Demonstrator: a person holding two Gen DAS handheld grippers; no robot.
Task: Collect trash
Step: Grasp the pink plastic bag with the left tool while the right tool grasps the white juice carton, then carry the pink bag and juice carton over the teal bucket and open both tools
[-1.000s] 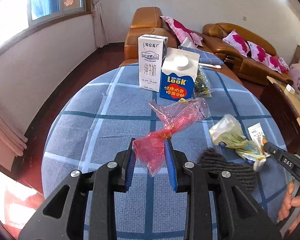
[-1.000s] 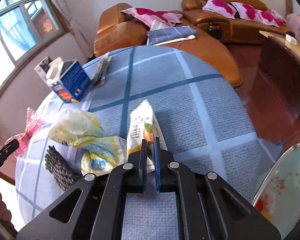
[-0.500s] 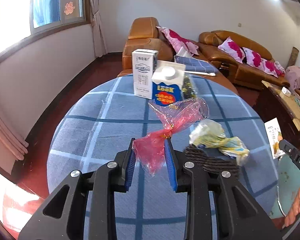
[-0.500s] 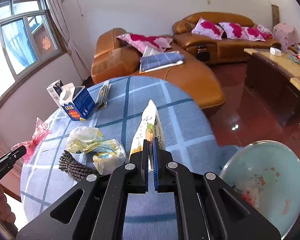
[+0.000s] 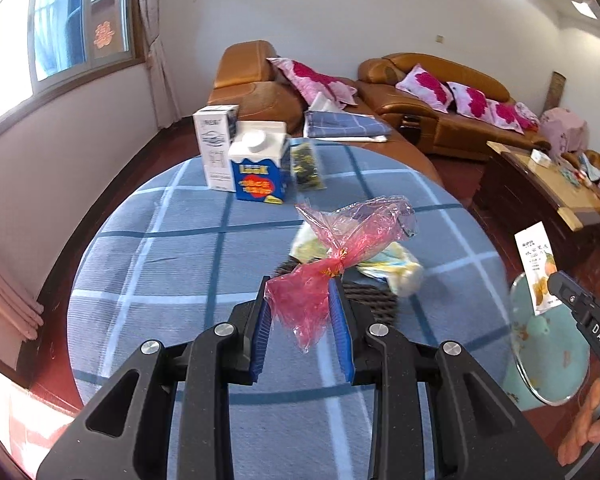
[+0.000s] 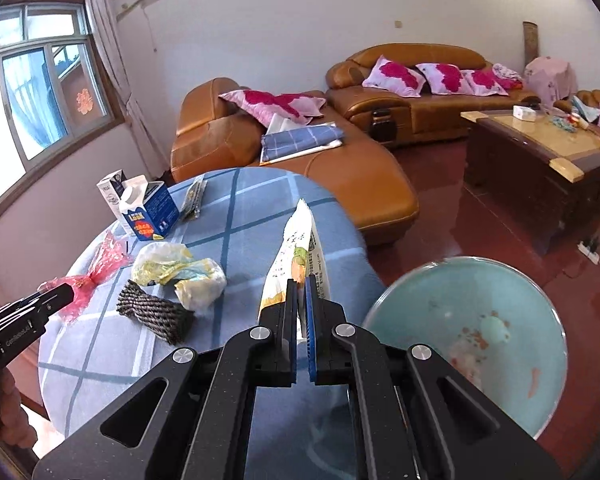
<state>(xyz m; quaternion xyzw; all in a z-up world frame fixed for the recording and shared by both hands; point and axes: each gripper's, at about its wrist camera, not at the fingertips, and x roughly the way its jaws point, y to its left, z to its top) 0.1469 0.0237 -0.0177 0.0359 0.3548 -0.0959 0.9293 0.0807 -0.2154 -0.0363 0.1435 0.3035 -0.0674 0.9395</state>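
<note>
Change since a second ago: both grippers have lifted and drawn back from the table with their loads; the white snack wrapper lay on the cloth before and now hangs clear of it, and the teal bin has come into both views.
Table (image 5: pixel 172 248): round, covered with a blue plaid cloth, bearing the uncollected items.
Bin (image 6: pixel 532 304): teal, round-rimmed, on the red floor just beside the table's edge; stained inside, with some debris that cannot be made out.
Sofas (image 6: pixel 412 80): tan leather, behind the table, with pink floral cushions.
Cartons: a white milk carton (image 5: pixel 216 148) and a blue carton (image 5: pixel 260 172) stand upright, touching, at the far edge of the table.
Left gripper (image 5: pixel 302 312): clamped on the lower part of a red plastic bag (image 5: pixel 332 256); the bag's upper part fans out above the fingers, held over the table.
Right gripper (image 6: pixel 301 304): pinched tight on the lower end of the white snack wrapper (image 6: pixel 300 244), which stands up from the fingers, between the table edge and the bin.
Crumpled yellow-white bags (image 6: pixel 180 272): lying mid-table.
Dark woven piece (image 6: pixel 156 312): just beside the crumpled bags, on their near side.
Small clear packet (image 5: pixel 306 164): lying next to the blue carton.
</note>
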